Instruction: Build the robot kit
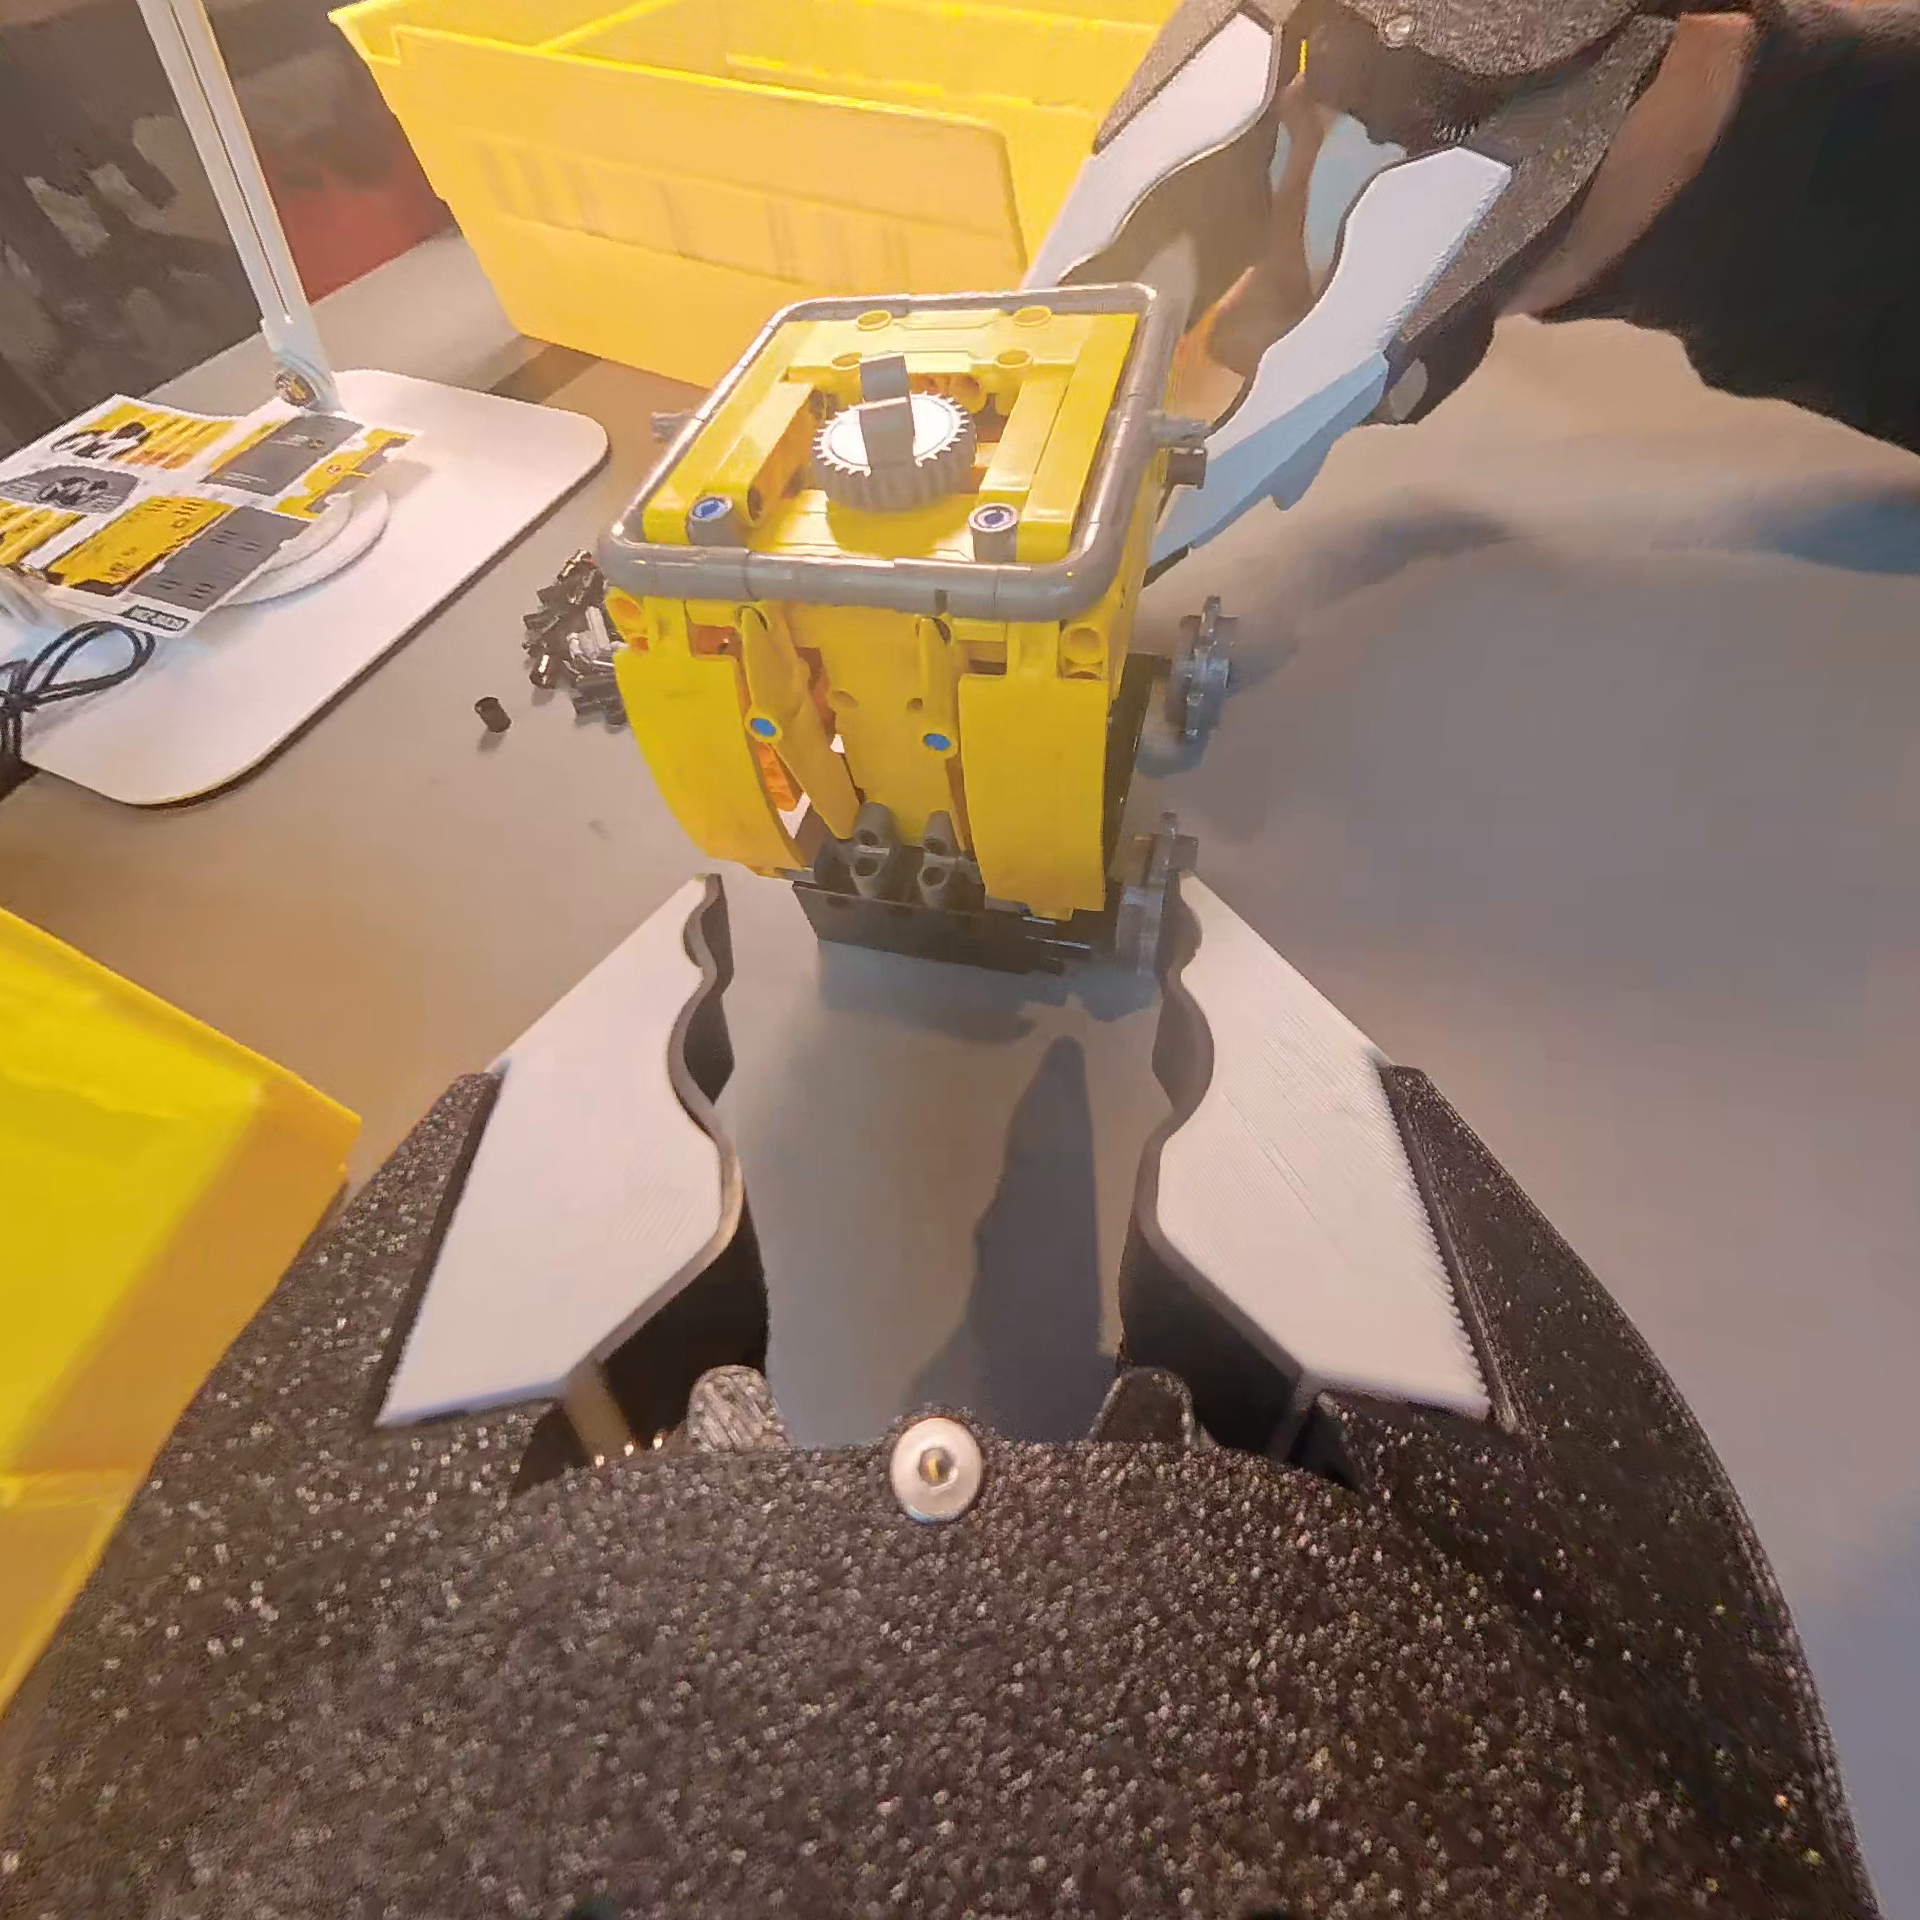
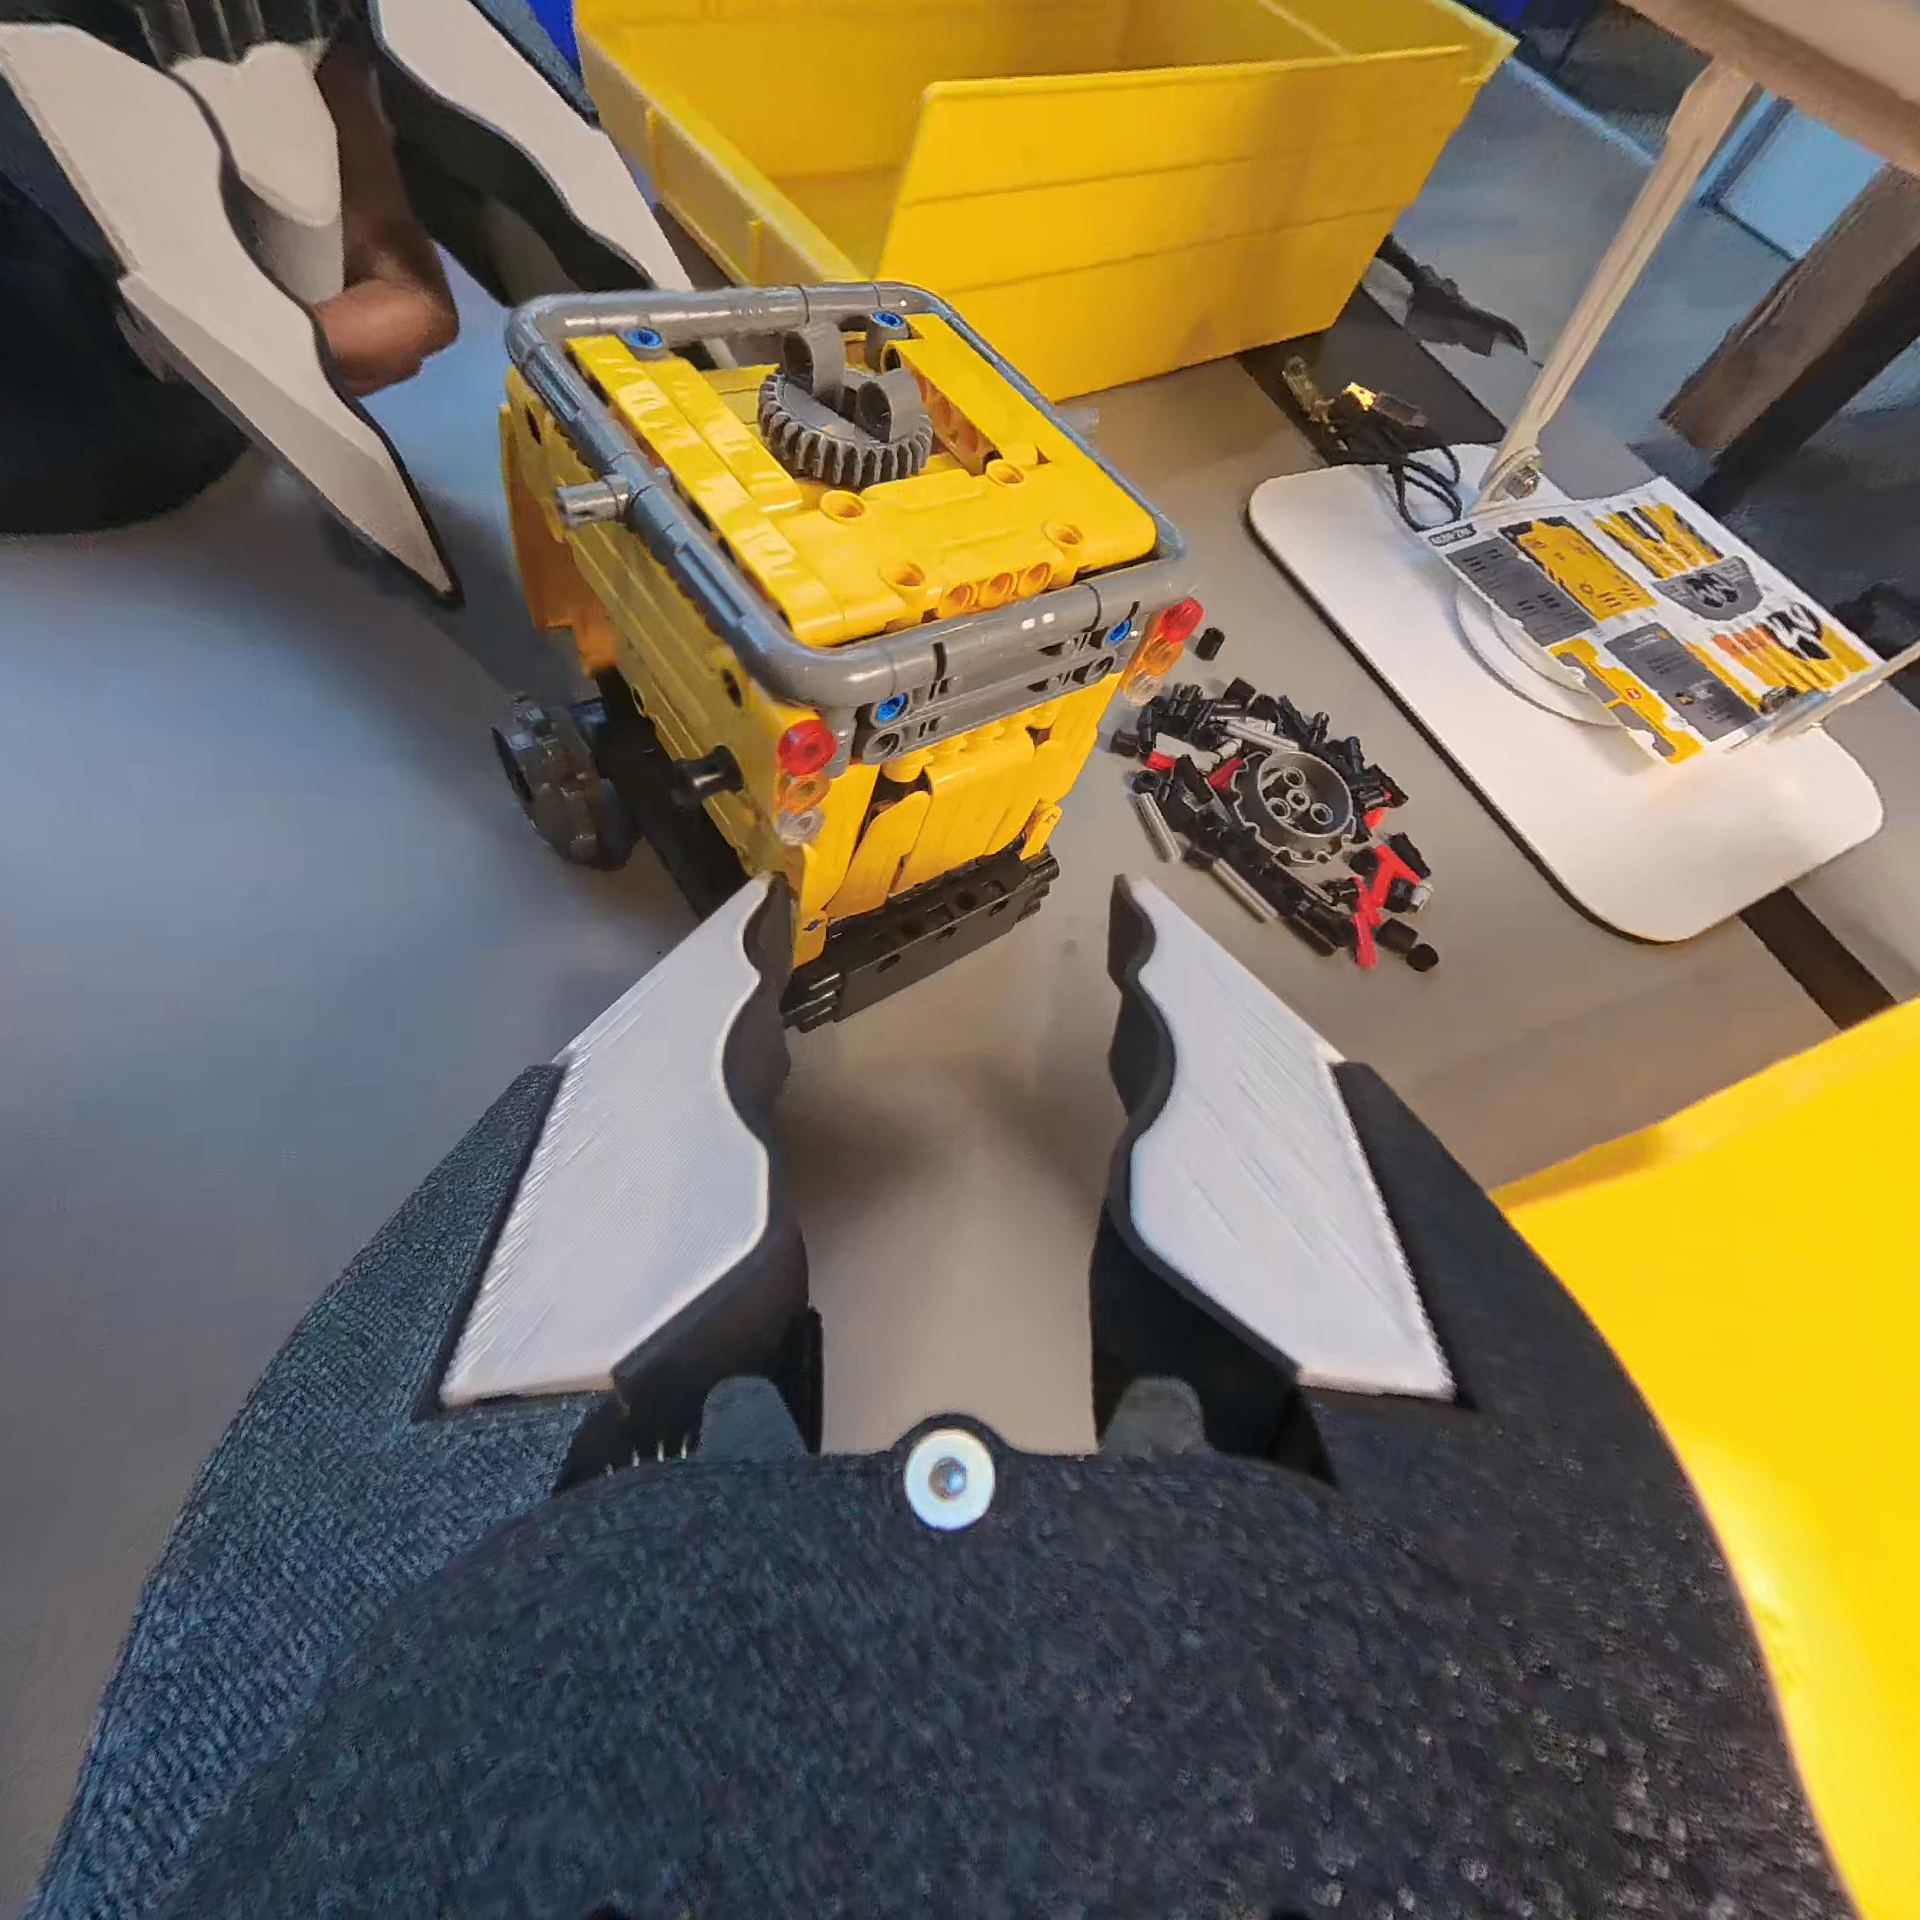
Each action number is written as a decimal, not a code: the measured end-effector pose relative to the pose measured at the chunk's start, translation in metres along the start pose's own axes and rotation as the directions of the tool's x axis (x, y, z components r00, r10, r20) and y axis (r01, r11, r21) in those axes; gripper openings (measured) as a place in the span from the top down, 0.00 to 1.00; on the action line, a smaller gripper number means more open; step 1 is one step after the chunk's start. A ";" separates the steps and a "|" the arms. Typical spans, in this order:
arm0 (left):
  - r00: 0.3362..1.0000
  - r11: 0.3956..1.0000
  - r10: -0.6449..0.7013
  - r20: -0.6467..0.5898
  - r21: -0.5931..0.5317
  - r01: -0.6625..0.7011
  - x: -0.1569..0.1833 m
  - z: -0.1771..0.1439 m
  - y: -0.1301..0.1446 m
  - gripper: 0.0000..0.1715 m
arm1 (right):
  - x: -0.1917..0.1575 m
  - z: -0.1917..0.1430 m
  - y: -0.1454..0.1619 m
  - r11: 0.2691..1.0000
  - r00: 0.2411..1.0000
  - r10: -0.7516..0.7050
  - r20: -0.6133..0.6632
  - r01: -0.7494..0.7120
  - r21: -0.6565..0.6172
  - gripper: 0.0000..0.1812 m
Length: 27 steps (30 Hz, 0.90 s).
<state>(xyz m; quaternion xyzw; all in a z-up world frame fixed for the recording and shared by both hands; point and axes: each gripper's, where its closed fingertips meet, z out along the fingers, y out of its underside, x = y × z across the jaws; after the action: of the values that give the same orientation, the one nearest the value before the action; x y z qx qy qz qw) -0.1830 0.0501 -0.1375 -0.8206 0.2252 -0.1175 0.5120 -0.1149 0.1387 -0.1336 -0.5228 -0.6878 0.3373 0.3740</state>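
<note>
Printed sticker sheet [image 2: 1652,613] on white lamp base [image 2: 1558,810] bears writing (too small to read); nothing else.

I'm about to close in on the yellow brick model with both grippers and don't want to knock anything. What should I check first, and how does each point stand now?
1. Left gripper open: ok, jaws spread, tips at the base of the yellow brick model.
2. Right gripper open: ok, nothing between the fingers.
3. Model standing on the table: ok, though whether it sits level, cannot tell.
4. Grey gear on top unobstructed: ok.
5. Pile of loose small parts away from the right gripper's path: not ok, it lies close beside the model.
6. Left gripper touching the model: cannot tell.
</note>
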 end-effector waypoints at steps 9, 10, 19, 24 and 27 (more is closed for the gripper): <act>0.997 0.996 0.036 0.063 0.076 -0.041 0.005 0.008 -0.009 0.73 | -0.033 0.011 0.008 1.000 0.998 -0.018 0.060 0.017 0.013 0.79; 0.996 0.995 0.049 0.072 0.083 -0.055 0.006 0.009 -0.011 0.75 | -0.032 0.010 0.009 1.000 0.998 -0.024 0.051 0.024 0.009 0.82; 0.976 0.992 0.087 0.200 0.073 -0.104 -0.012 0.009 -0.011 0.87 | -0.040 0.010 0.005 0.998 0.998 -0.057 0.016 0.057 0.001 0.96; 0.976 0.992 0.089 0.198 0.073 -0.105 -0.013 0.009 -0.011 0.87 | -0.039 0.010 0.005 0.999 0.999 -0.041 0.013 0.041 0.028 0.97; 0.977 0.991 0.089 0.196 0.077 -0.105 -0.012 0.009 -0.011 0.88 | -0.039 0.009 0.006 0.999 1.000 -0.024 0.015 0.023 0.049 0.97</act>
<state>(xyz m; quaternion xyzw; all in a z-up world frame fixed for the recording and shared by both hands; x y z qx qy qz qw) -0.1872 0.0672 -0.1307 -0.7931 0.2093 -0.0222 0.5715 -0.1134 0.1019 -0.1495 -0.5027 -0.6883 0.3538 0.3851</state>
